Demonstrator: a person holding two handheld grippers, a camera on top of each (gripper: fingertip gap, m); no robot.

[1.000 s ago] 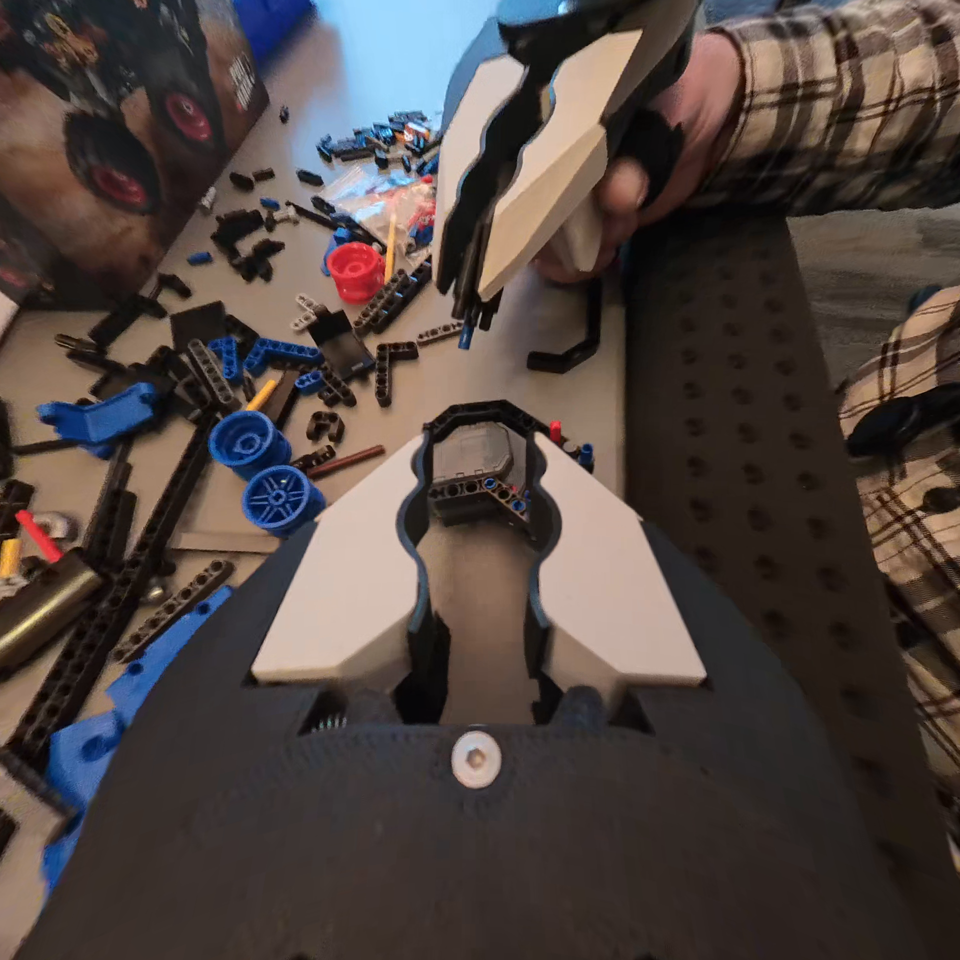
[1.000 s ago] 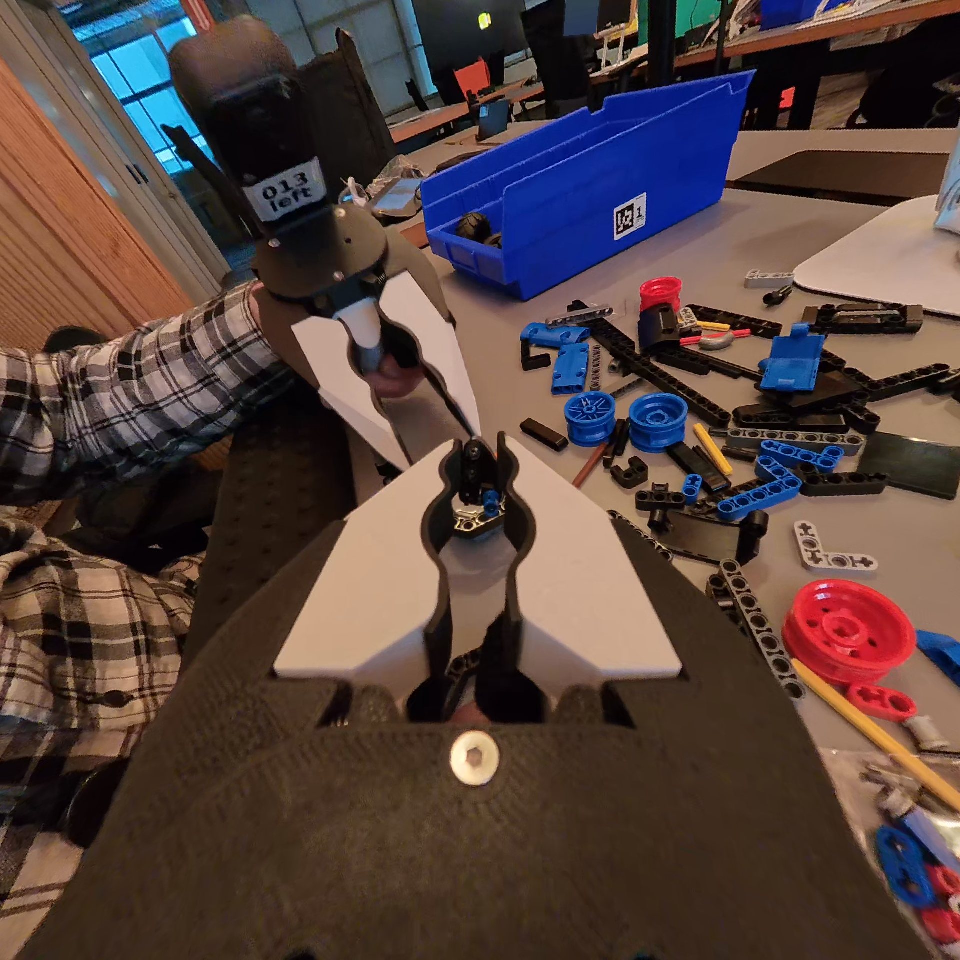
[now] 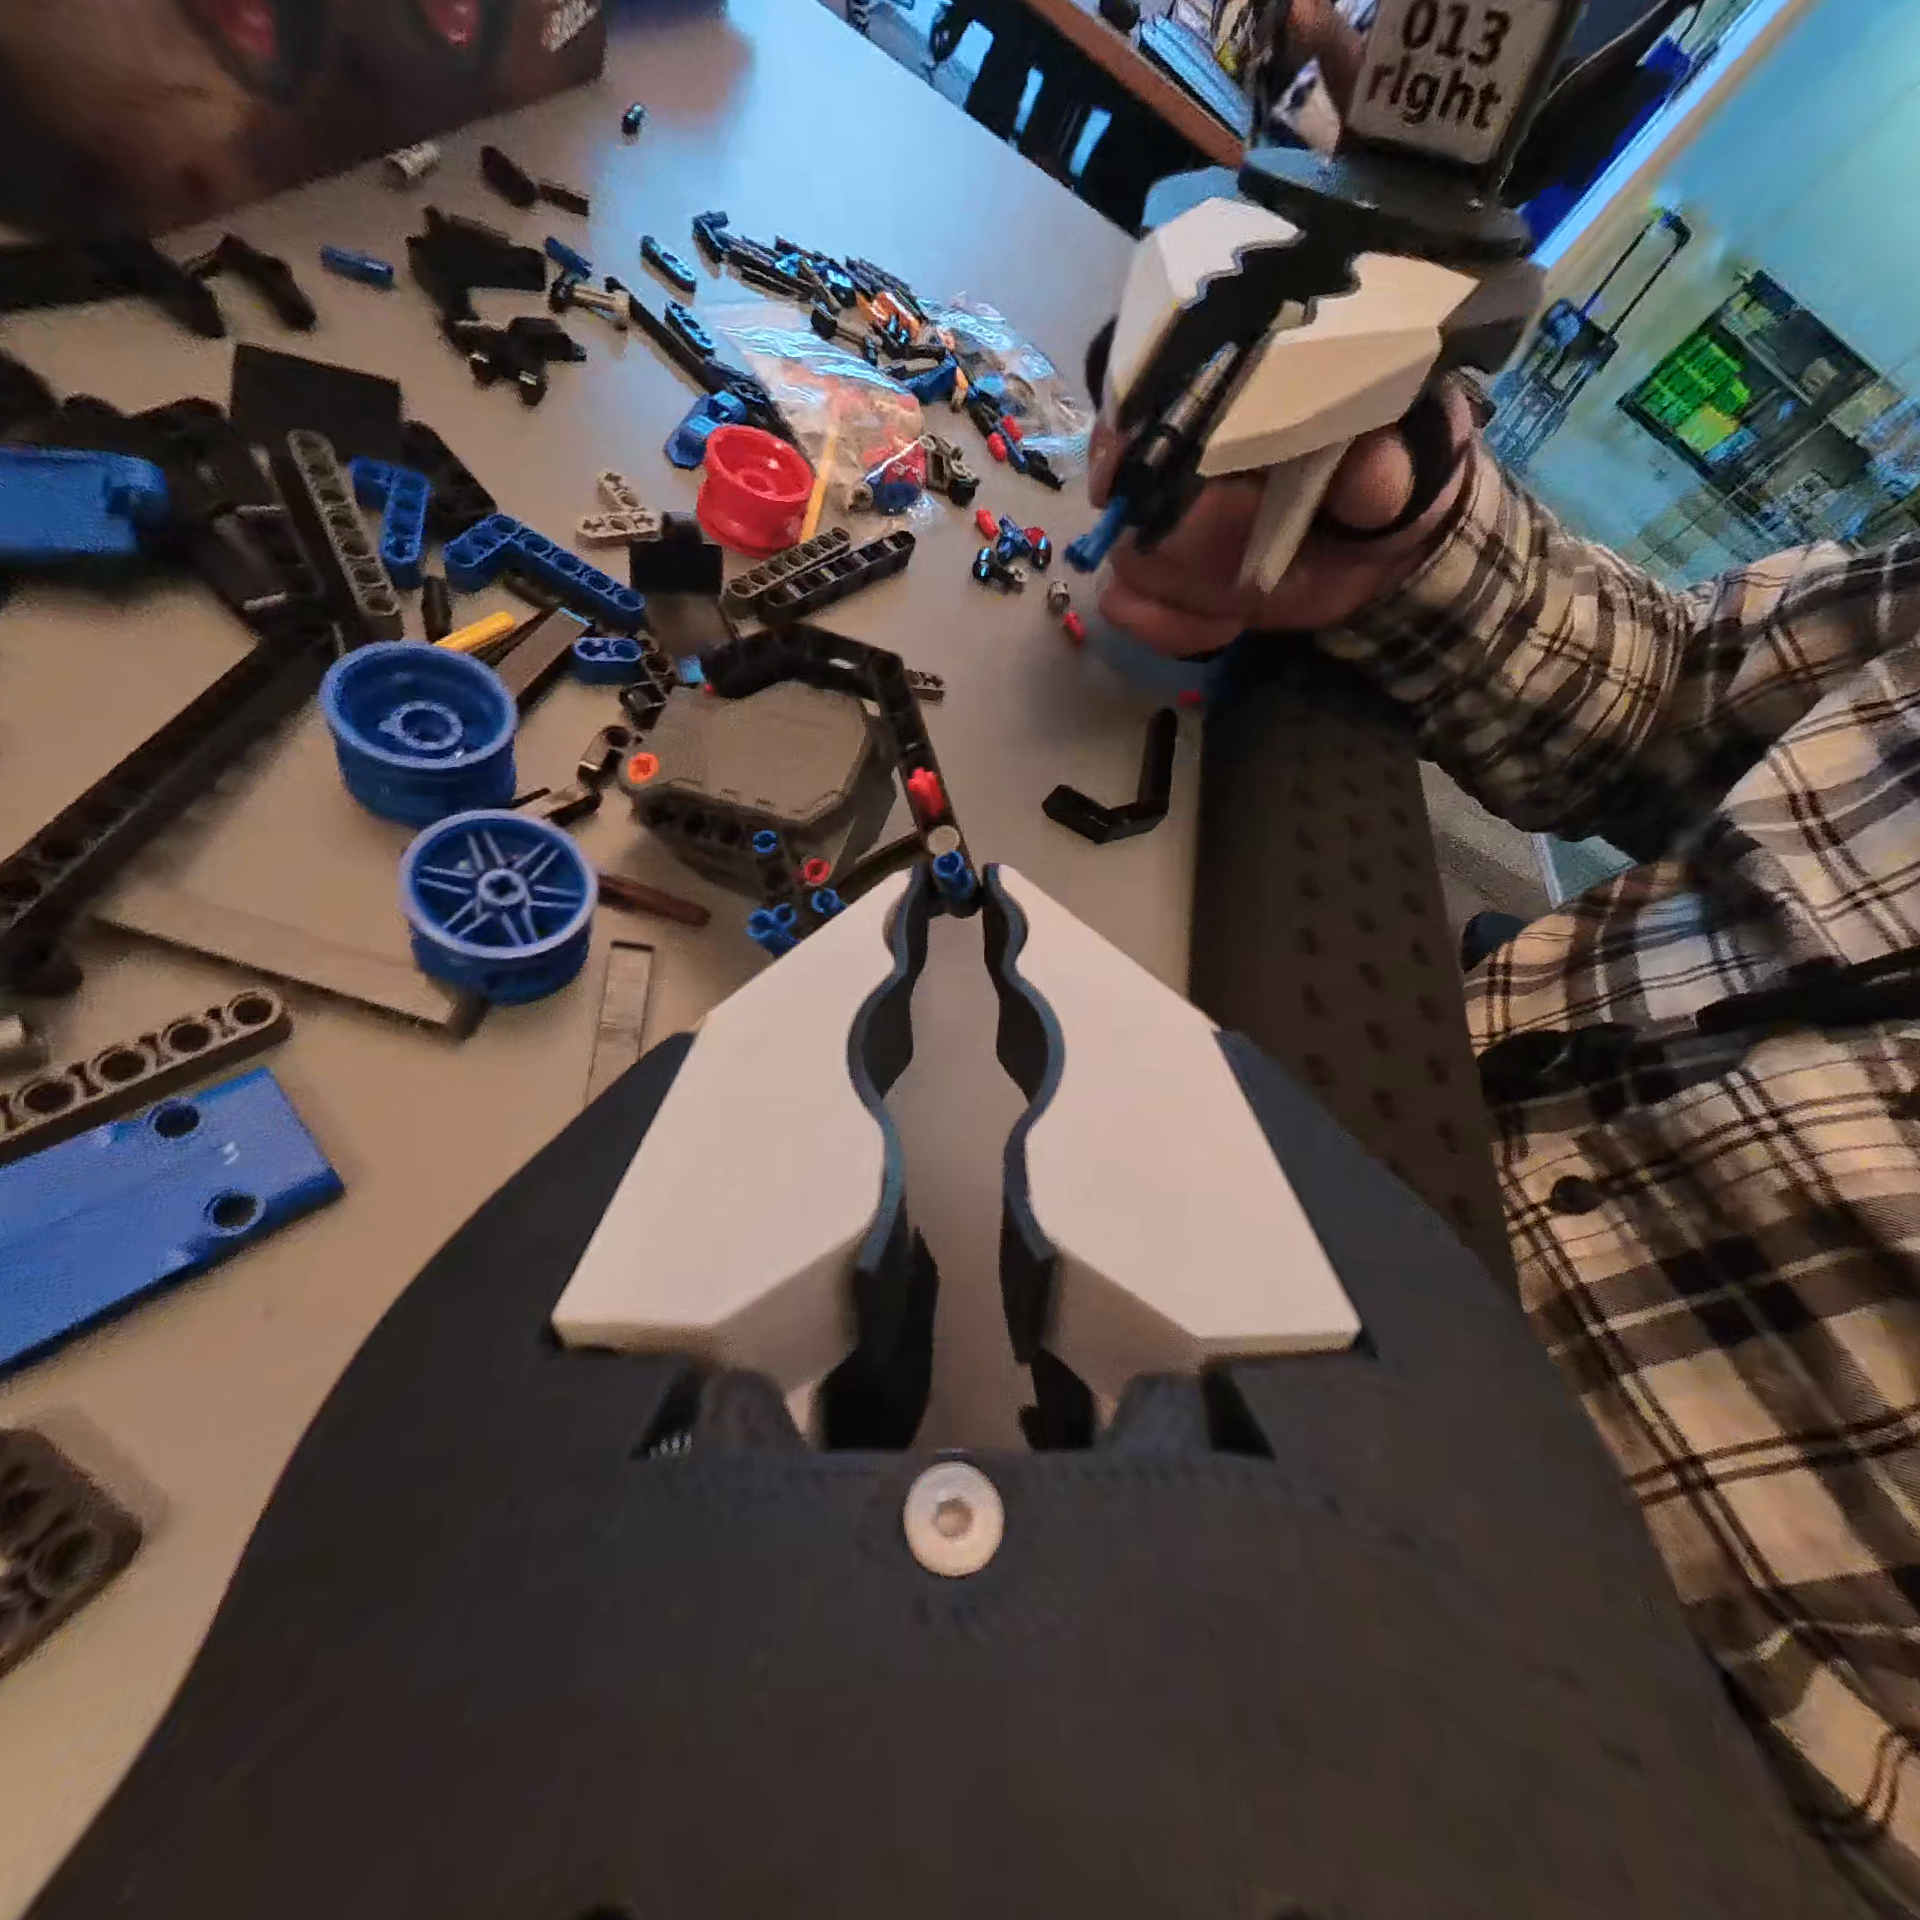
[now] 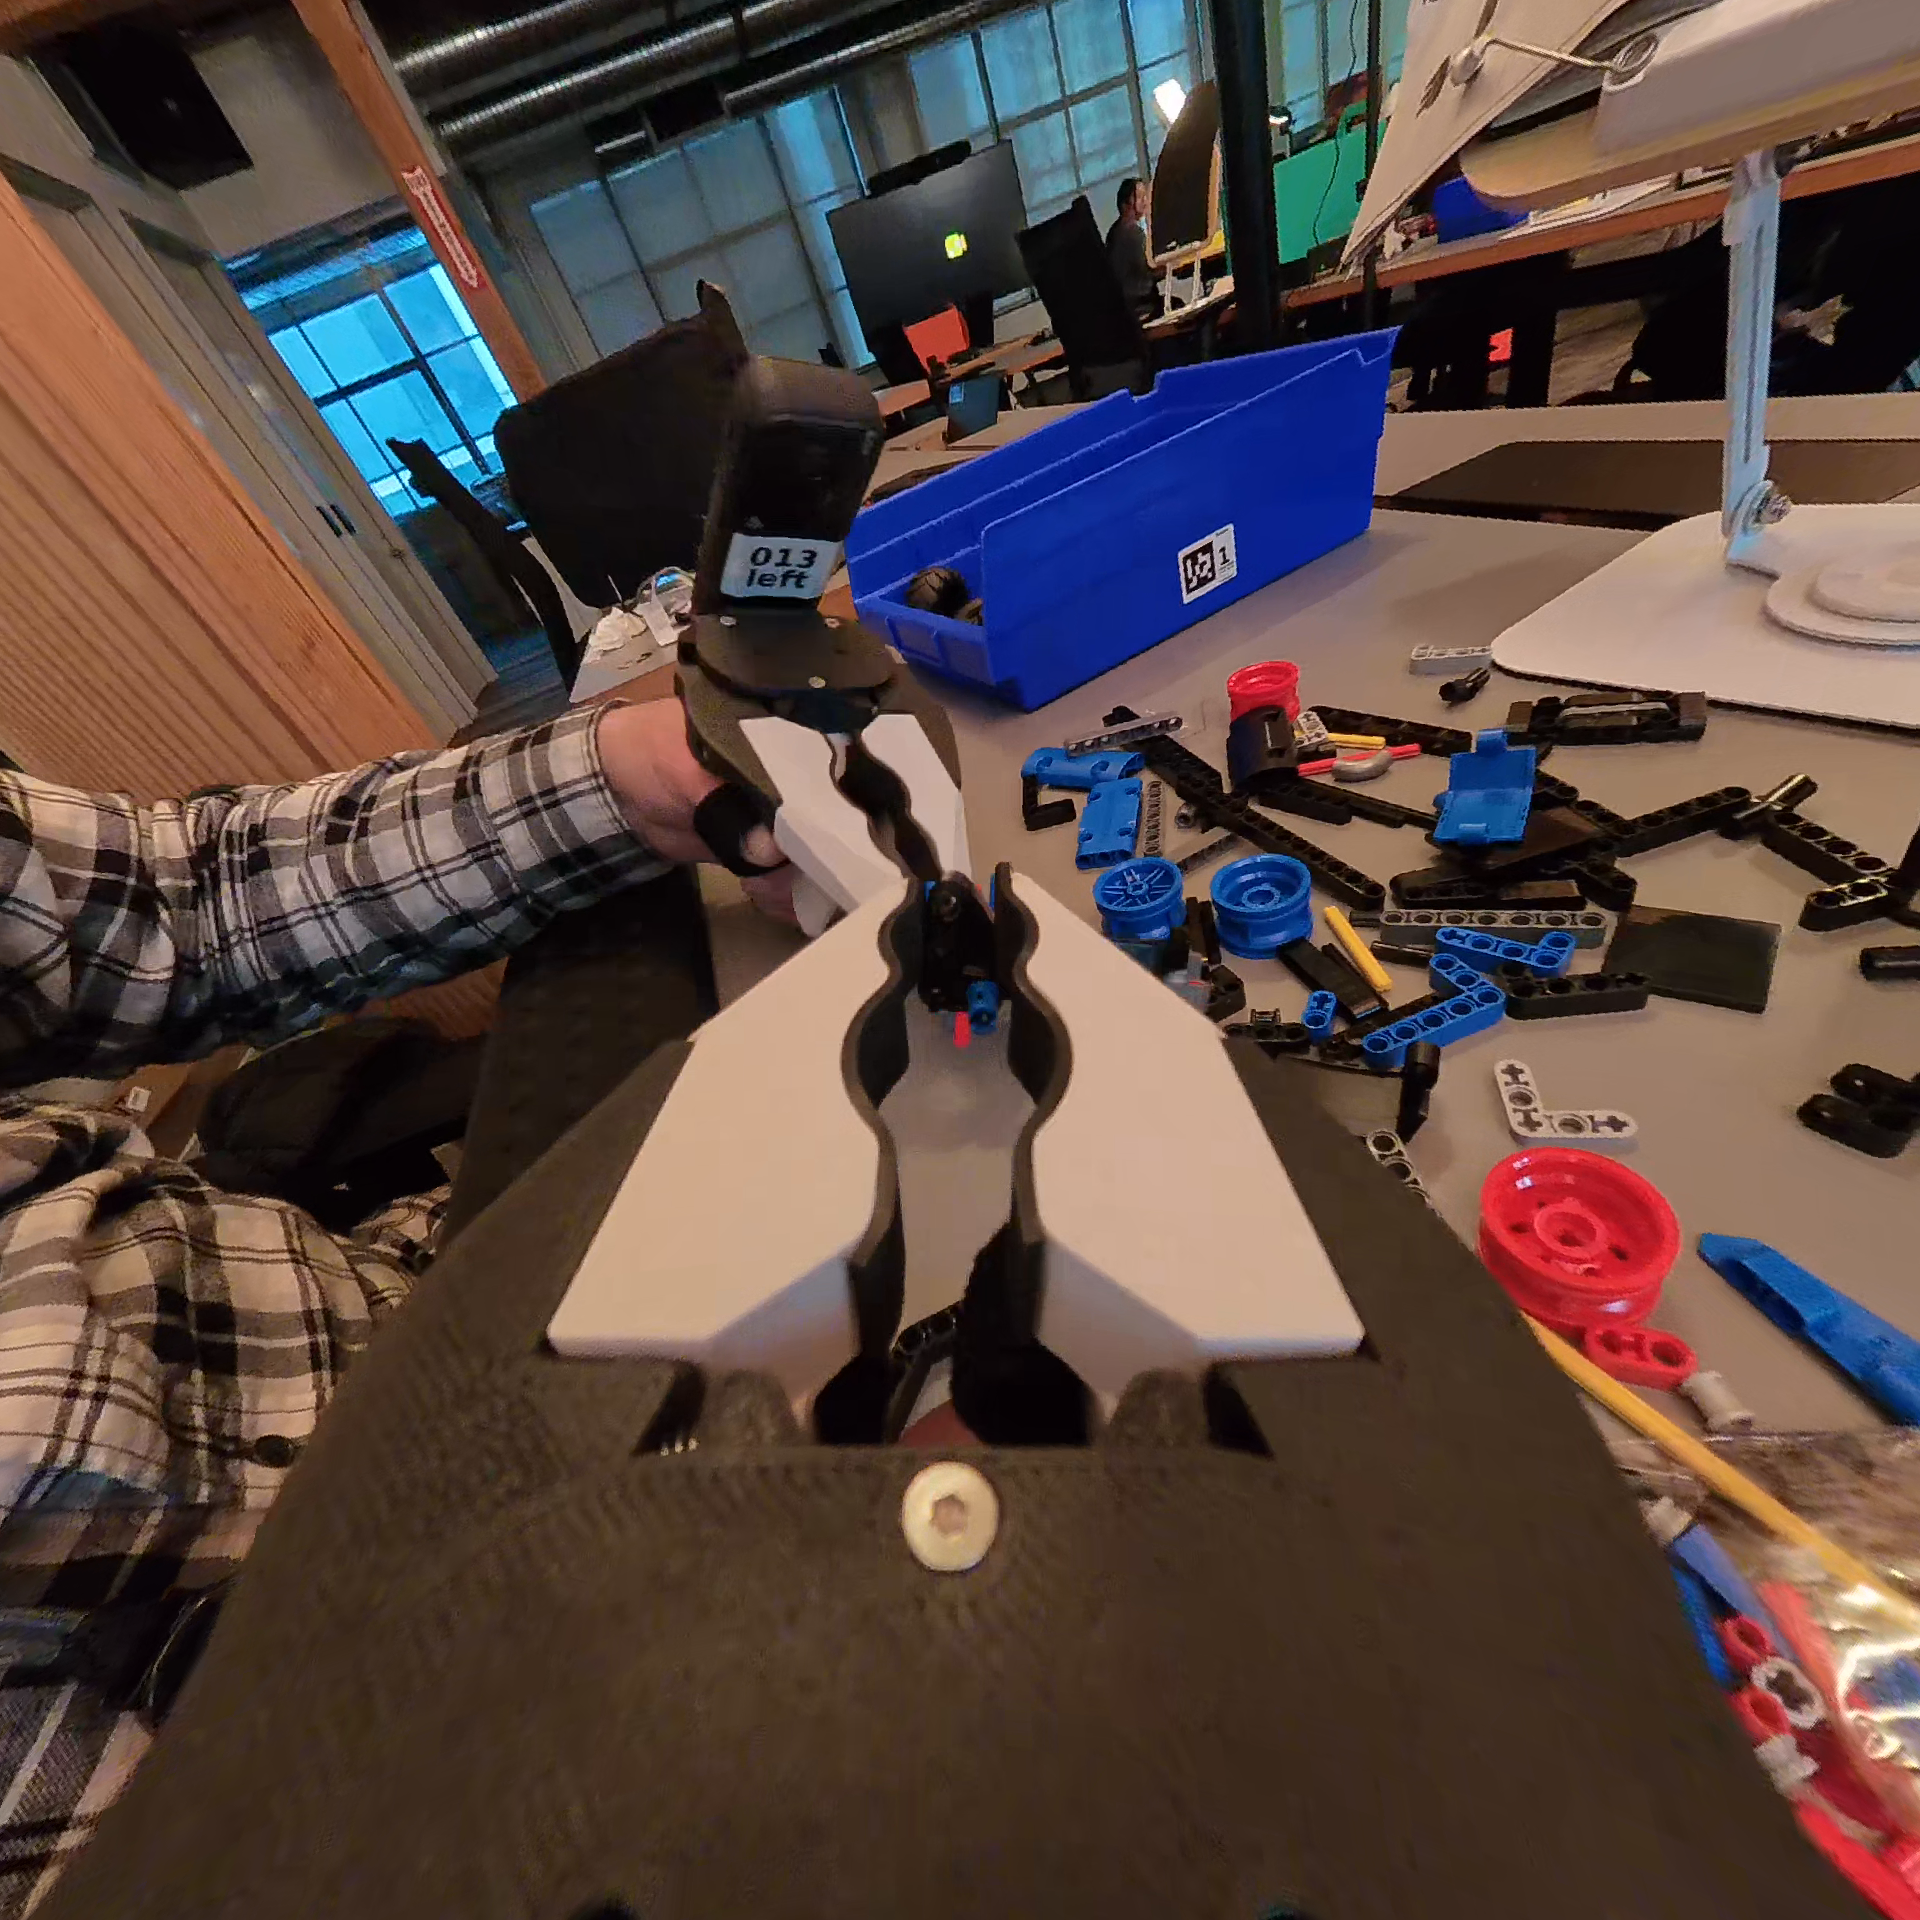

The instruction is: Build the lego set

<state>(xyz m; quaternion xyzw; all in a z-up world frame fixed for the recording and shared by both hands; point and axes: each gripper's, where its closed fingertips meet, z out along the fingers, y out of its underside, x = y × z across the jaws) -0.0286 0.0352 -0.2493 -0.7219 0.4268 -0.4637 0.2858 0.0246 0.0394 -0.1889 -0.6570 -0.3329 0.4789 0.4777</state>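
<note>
- The left gripper (image 3: 948, 891) has its fingers drawn in on the near end of a black beam frame (image 3: 902, 717), pinching it at a hole that carries a blue pin (image 3: 948, 868).
- That frame wraps a dark grey motor block (image 3: 764, 769); the sub-assembly sits on the grey table (image 3: 1039, 727), close to its front edge, with red and blue pins showing along its near side.
- The right gripper (image 4: 961, 940) is pressed together on a small black connector piece (image 4: 948, 940) with a blue pin (image 4: 981, 1000) sticking out of its lower end; seen from the left wrist, it is held up above the table, apart from the frame.
- Around the frame lie two blue wheel hubs (image 3: 421, 727), a red wheel hub (image 3: 753, 488), blue and black beams, and a clear bag of small parts (image 3: 852, 384); a blue bin (image 4: 1122, 520) stands farther back.
- Step in hand, as I judge it: one gripper steadies the motor frame so the other can add the pinned connector.
- The next move seems to call for bringing the connector down to the frame, lining its blue pin with an open hole in the beam, and pushing straight in against the left grip.
- I cannot tell which hole is meant.
</note>
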